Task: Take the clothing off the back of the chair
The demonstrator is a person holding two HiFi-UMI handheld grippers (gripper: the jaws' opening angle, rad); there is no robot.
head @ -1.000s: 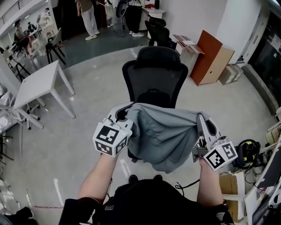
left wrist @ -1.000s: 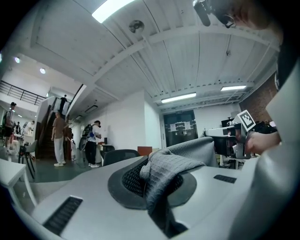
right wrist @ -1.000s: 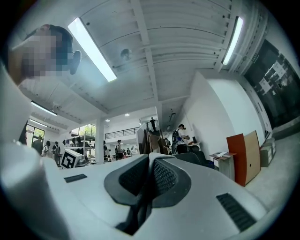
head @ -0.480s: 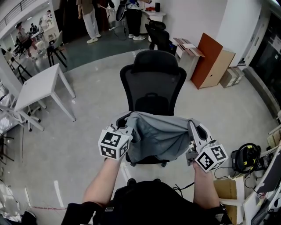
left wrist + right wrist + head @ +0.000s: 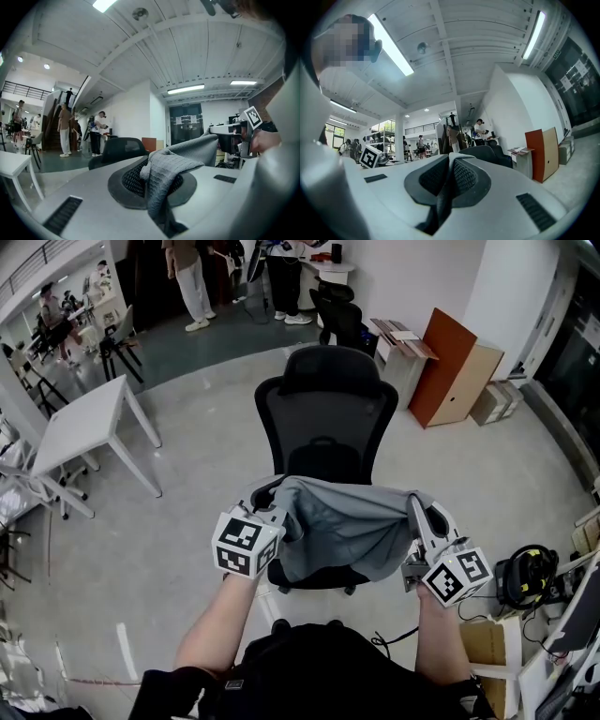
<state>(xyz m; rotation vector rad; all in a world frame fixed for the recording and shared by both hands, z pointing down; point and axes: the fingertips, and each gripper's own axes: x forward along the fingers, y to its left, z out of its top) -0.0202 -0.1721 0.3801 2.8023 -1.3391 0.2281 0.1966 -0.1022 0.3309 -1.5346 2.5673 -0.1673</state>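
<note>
We are looking at an evenly bright room, lit from above by long ceiling tubes [image 5: 391, 44] that are burning out to plain white in both gripper views, while the pale floor [image 5: 187, 474] in the head view is carrying only soft, faint shadows. We are getting strong fisheye bending that is curving straight lines and blackening the corners of the gripper views, where the nearest surfaces are going soft and out of focus.

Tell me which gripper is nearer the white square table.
Left. The left gripper grips the grey garment toward the white table; the right gripper grips its far end.
</note>
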